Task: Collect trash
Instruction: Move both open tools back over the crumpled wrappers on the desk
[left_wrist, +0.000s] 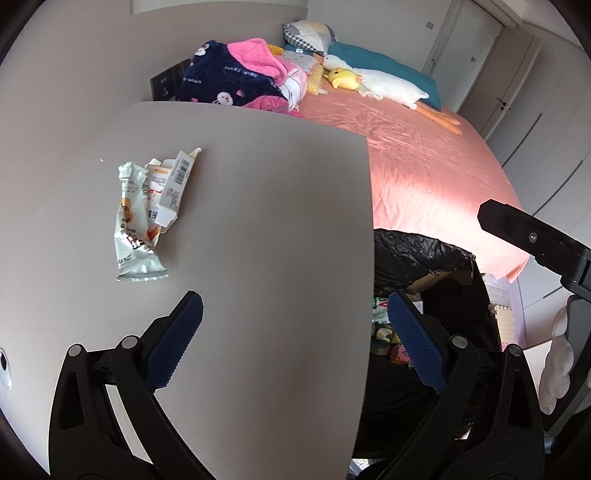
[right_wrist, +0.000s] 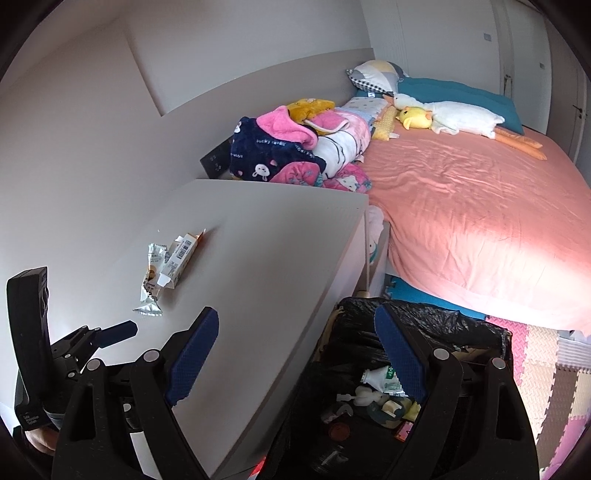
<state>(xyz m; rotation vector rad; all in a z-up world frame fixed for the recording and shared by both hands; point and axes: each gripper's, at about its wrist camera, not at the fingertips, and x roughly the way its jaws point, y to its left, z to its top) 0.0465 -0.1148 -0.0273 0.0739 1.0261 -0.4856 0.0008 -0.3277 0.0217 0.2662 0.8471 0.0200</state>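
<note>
Soft daylight fills the room, a glaring patch washing out the pink bedsheet (right_wrist: 491, 236); fisheye edges curve and darken, focus stays sharp.

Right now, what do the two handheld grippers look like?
Both match: the left gripper and right gripper have black angular linkage frames with round silver pivot pins, and flat fingers faced with textured dark-blue pads. No cables show.

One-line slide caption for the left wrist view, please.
Open left hand-held gripper above grey nightstand bearing crumpled wrappers; black-lined trash bin beside pink bed.
</note>
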